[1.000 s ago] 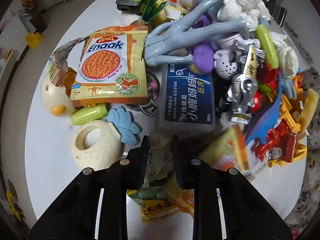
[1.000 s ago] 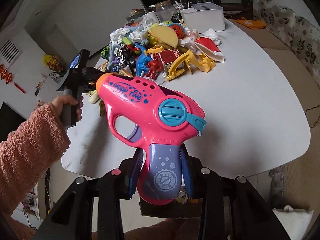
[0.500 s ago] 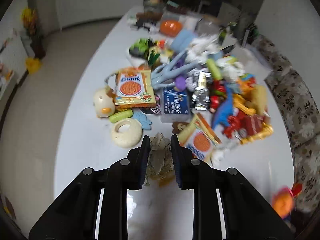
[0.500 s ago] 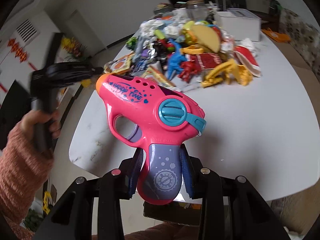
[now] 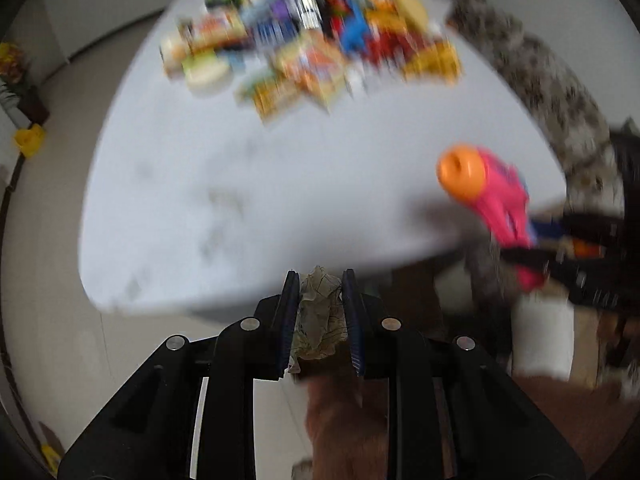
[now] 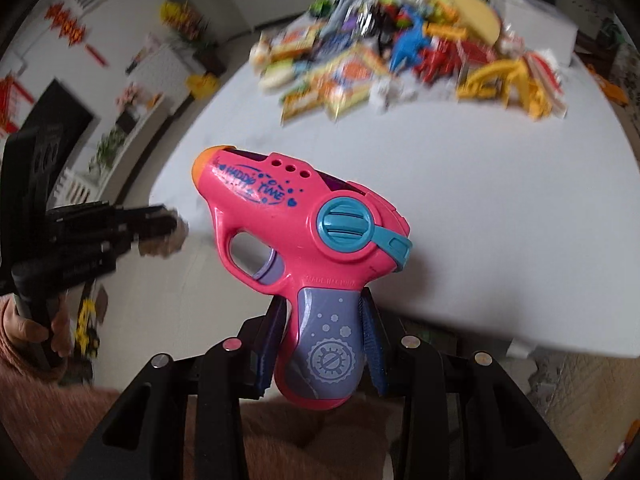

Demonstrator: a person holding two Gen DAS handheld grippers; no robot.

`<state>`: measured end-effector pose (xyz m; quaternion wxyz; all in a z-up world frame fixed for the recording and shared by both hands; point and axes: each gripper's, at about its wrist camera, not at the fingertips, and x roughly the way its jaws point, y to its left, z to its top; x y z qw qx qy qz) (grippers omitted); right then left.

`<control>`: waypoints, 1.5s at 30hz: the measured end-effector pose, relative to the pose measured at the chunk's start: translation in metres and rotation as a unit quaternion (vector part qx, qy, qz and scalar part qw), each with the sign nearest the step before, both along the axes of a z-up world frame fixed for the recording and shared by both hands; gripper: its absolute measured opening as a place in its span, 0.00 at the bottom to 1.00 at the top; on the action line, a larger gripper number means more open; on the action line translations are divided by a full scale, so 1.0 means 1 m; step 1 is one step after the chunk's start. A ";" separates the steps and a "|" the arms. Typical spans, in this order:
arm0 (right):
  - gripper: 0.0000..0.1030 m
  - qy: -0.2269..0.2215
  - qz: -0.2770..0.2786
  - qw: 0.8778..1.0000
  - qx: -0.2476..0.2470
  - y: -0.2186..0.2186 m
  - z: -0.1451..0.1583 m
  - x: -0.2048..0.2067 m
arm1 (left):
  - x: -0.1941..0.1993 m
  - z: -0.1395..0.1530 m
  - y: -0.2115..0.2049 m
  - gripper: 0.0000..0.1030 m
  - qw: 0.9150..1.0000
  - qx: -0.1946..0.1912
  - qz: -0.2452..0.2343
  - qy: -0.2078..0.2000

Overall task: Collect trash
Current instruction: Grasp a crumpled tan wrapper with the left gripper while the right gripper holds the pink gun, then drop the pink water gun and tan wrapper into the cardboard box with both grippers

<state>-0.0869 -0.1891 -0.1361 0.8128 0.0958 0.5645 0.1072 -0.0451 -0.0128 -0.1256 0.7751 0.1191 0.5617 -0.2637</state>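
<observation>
My left gripper [image 5: 320, 312] is clamped on a crumpled wad of brownish paper [image 5: 320, 316]; both pads press into its sides and it sits between them at the near edge of the white table [image 5: 280, 184], clear of the surface. My right gripper [image 6: 320, 344] is closed on the lilac handle of a pink toy gun [image 6: 296, 240], held upright with its orange muzzle pointing up and to the left. In the left wrist view the same toy shows to the right, blurred. The pile of toys and wrappers [image 6: 400, 48] lies at the far end of the table, well apart from both grippers; blur hides individual items. In the right wrist view my left hand [image 6: 36, 332], in a fuzzy pink sleeve [image 6: 48, 412], grips the other tool's handle at far left.
</observation>
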 end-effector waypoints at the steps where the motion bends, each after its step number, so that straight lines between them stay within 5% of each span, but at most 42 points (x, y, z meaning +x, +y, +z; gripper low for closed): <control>1: 0.36 0.004 0.003 1.000 -0.004 0.002 -0.005 -0.006 | -0.008 -0.008 0.000 0.22 1.000 0.009 -0.006 0.007; 11: 0.36 0.106 0.026 0.993 -0.051 0.018 -0.131 -0.058 | -0.041 -0.162 -0.003 0.22 0.989 0.091 -0.051 0.105; 19: 0.36 0.180 -0.035 0.981 -0.071 0.001 -0.254 -0.055 | -0.032 -0.302 -0.023 0.22 0.979 0.125 -0.035 0.159; 21: 0.40 0.203 -0.055 0.975 -0.073 -0.006 -0.280 -0.057 | -0.033 -0.329 -0.028 0.28 0.976 0.140 -0.024 0.167; 23: 0.61 0.210 -0.069 0.971 -0.094 -0.012 -0.299 -0.060 | -0.031 -0.351 -0.030 0.65 0.971 0.156 -0.007 0.181; 25: 0.61 0.216 -0.071 0.969 -0.099 -0.017 -0.309 -0.062 | -0.033 -0.367 -0.033 0.68 0.968 0.165 0.001 0.187; 37: 0.61 0.211 -0.065 0.970 -0.098 -0.023 -0.299 -0.058 | -0.033 -0.351 -0.036 0.68 0.967 0.173 0.019 0.187; 42: 0.61 0.184 -0.049 0.978 -0.081 -0.015 -0.252 -0.055 | -0.034 -0.307 -0.031 0.68 0.971 0.163 0.000 0.175; 45: 0.61 0.153 -0.007 0.986 -0.065 -0.006 -0.207 -0.056 | -0.046 -0.255 -0.022 0.68 0.977 0.131 -0.030 0.168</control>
